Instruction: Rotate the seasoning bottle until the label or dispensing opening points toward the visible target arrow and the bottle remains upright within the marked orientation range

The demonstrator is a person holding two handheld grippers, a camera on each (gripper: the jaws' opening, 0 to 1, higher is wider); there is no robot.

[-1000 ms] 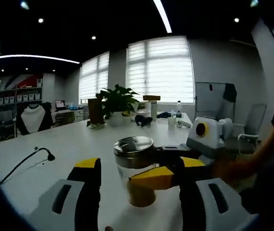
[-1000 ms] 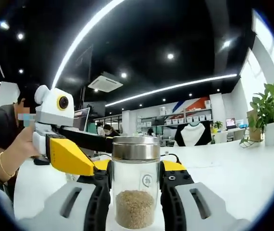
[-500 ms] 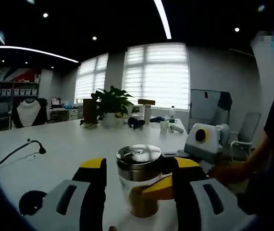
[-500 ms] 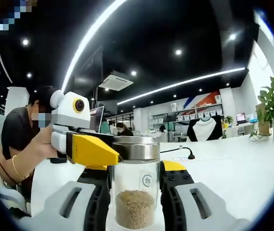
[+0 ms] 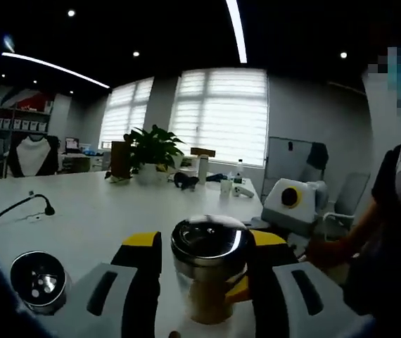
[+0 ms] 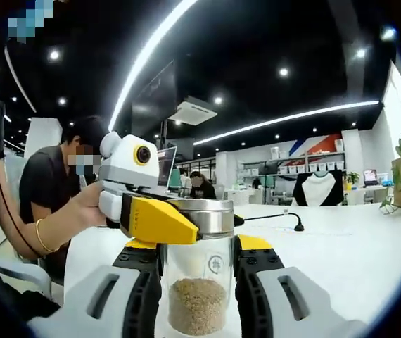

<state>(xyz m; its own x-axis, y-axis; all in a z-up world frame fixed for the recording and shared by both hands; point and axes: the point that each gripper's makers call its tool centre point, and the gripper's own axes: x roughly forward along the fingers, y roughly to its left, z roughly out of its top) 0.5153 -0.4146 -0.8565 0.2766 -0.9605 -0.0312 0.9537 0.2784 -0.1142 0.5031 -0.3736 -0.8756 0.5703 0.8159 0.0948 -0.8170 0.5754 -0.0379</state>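
Observation:
The seasoning bottle [image 6: 199, 282] is a clear glass jar with a steel lid [image 5: 209, 243] and brown grains in its lower part. It stands upright on the white table [image 5: 88, 218]. My right gripper [image 6: 198, 296] is shut on the glass body, one jaw on each side. My left gripper [image 5: 205, 271] has its jaws close on either side of the lid, with a thin gap on the left side. In the right gripper view, the left gripper's yellow finger [image 6: 160, 222] lies across the front left of the lid. A small logo on the glass faces the right gripper's camera.
A round steel shaker top with holes [image 5: 39, 280] sits on the table at the lower left. A microphone cable [image 5: 17, 208], a potted plant [image 5: 150, 148] and cups stand further back. A seated person [image 6: 67, 183] is behind the left gripper.
My left gripper has come closer to the bottle and its jaws have narrowed around the lid. The right gripper has kept its hold on the jar. The shaker top has come into view.

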